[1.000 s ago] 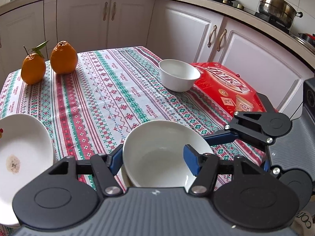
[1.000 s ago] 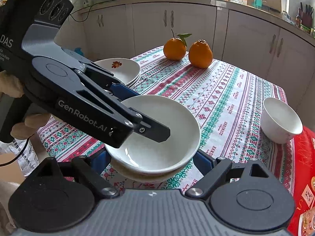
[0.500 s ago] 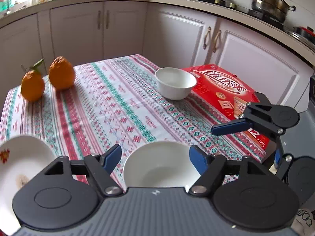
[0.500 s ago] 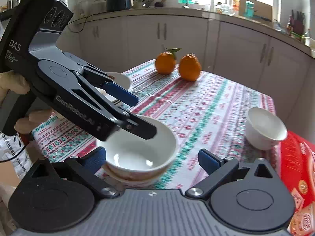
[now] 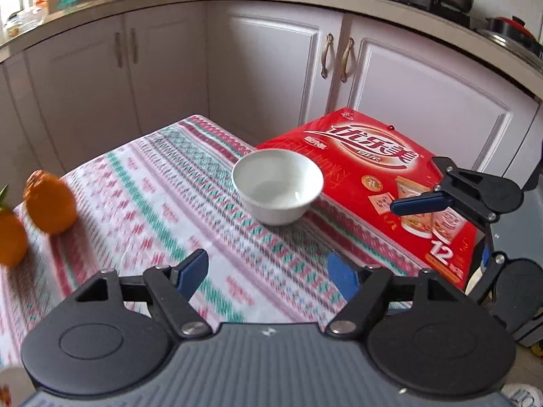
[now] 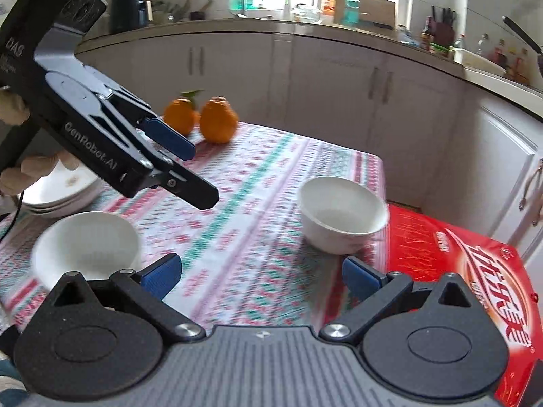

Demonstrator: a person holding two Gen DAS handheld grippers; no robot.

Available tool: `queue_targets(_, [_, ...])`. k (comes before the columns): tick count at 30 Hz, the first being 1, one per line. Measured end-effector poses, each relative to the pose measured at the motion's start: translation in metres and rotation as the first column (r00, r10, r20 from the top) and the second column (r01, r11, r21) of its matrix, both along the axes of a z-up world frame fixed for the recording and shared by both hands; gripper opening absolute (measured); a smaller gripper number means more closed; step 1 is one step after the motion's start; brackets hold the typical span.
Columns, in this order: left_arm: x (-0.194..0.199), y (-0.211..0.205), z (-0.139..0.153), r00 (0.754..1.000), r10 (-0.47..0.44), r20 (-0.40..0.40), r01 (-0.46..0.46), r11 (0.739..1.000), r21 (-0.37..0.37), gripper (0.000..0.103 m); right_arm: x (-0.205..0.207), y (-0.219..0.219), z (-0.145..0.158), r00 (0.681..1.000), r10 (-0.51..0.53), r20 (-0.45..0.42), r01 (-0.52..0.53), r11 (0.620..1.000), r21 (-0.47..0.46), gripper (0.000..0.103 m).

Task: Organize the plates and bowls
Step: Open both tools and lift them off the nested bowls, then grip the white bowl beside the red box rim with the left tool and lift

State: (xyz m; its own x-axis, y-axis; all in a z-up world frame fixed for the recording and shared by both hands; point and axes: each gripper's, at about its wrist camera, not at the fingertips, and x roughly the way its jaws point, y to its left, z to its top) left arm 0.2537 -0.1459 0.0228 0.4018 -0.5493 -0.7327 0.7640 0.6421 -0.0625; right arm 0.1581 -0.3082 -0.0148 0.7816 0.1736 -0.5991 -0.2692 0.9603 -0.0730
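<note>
A small white bowl (image 5: 277,186) stands on the patterned tablecloth against a red box; it also shows in the right wrist view (image 6: 342,215). A wider white bowl (image 6: 86,246) sits at the near left on another dish, and a stack of white plates (image 6: 59,191) lies behind it. My left gripper (image 5: 268,273) is open and empty above the cloth, short of the small bowl; it also shows in the right wrist view (image 6: 190,173). My right gripper (image 6: 259,273) is open and empty, between the two bowls; one of its fingers (image 5: 419,202) shows over the red box.
Two oranges (image 6: 203,120) sit at the far side of the table (image 6: 258,169). A red carton (image 5: 376,183) lies at the table's right end. White kitchen cabinets and a countertop with pots surround the table.
Both grippers have lifted away from the wide bowl and swung toward the small bowl and red box. The wide bowl stays on the dish at the near left.
</note>
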Motion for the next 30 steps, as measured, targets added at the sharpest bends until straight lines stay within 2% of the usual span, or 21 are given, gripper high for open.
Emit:
queue_targets(10, [0.061, -0.059, -0.027, 0.996, -0.071, -0.049, 0.073, 0.997, 0.027, 0.077, 0.064, -0.032, -0.023, 0.999, -0.04, -0.013, 0.039, 0.998, -0.043, 0.102])
queue_targets(18, [0.097, -0.085, -0.054, 0.992, -0.078, -0.103, 0.081, 0.996, 0.033, 0.075, 0.099, -0.049, -0.042, 0.998, -0.051, -0.033, 0.05, 0.998, -0.023, 0.102])
queue_targets(22, [0.11, -0.091, -0.061, 0.989, -0.068, -0.133, 0.07, 0.998, 0.01, 0.074, 0.11, -0.054, -0.05, 0.997, -0.063, -0.033, 0.063, 0.998, -0.021, 0.101])
queue_targets(30, [0.116, -0.101, -0.066, 0.986, -0.077, -0.151, 0.078, 0.997, 0.001, 0.058, 0.117, -0.054, -0.051, 0.999, -0.047, -0.023, 0.047, 0.999, -0.006, 0.1])
